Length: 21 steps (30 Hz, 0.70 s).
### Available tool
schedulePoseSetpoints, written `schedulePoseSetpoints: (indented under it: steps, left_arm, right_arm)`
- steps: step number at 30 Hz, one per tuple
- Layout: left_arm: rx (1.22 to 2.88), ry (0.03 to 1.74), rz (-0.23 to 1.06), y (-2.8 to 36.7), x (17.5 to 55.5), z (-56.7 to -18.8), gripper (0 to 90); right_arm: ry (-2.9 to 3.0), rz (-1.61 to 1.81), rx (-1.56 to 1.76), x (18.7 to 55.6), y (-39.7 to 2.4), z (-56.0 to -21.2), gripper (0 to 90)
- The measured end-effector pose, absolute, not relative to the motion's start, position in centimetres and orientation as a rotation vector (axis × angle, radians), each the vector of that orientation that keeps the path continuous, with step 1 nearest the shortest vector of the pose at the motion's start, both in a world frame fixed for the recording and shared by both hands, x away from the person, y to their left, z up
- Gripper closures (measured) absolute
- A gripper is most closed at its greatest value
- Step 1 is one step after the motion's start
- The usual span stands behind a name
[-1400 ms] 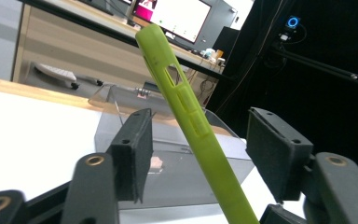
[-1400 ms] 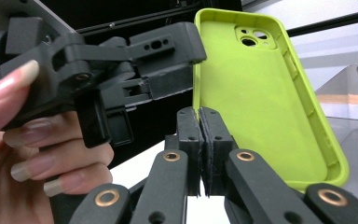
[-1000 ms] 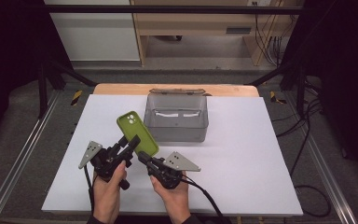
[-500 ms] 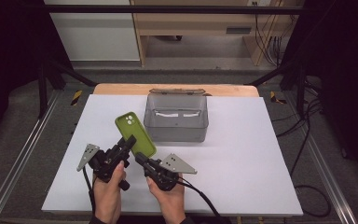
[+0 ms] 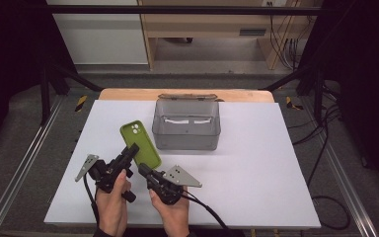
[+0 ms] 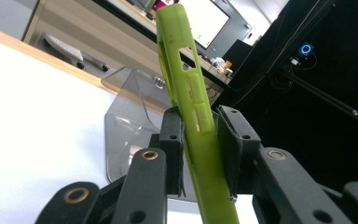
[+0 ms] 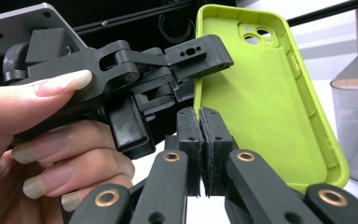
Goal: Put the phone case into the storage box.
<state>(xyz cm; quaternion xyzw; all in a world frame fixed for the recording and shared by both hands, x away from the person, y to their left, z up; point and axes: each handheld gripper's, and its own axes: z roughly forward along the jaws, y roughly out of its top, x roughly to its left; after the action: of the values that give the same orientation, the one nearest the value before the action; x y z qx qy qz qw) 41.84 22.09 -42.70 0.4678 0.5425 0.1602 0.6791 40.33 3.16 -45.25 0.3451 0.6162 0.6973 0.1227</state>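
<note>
On a white table [image 5: 256, 163] in a dim room with a wooden bench behind, the left gripper [image 5: 128, 157], jaws just closing, clamps the green phone case [image 5: 139, 144] beside the grey bin [image 5: 186, 126], while the right gripper [image 5: 144, 172], jaws together and empty, sits just below it.

1. One green phone case [image 5: 139, 144] is sitting left of centre in the high view.
2. One clear grey plastic box [image 5: 186, 124] is standing at the centre of the frame.
3. Two tongs are showing in the lower part of the frame: the left tongs [image 5: 131, 151] and the right tongs [image 5: 144, 171].
4. Two hands are coming in from the bottom edge.
5. One white tabletop [image 5: 256, 158] is carrying all of it.
</note>
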Motion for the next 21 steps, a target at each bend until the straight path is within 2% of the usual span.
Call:
schedulePoseSetpoints:
  steps: [7,9,13,14,15,21]
  left_arm:
    - [1.034,1.201,0.327,22.4,41.7,-42.6,77.2]
    - [1.031,1.201,0.327,22.7,41.6,-42.5,77.3]
    - [1.02,1.214,0.356,23.6,41.8,-42.5,77.4]
    - [1.025,1.216,0.369,23.8,41.8,-42.5,77.4]
    - [1.028,1.215,0.379,23.9,41.9,-42.5,77.4]
    - [1.072,1.213,0.447,23.9,41.7,-42.5,77.4]
  right_arm:
    - [1.826,2.011,1.007,40.6,3.7,-45.4,87.3]
    - [1.832,2.001,0.989,40.7,3.9,-45.2,84.2]
    - [1.849,1.955,0.942,40.9,3.5,-44.5,72.3]
    - [1.857,1.916,0.929,41.1,2.8,-44.2,66.7]
    - [1.857,1.916,0.929,41.1,2.8,-44.2,66.7]
    - [1.897,1.76,0.954,42.4,0.9,-43.6,49.2]
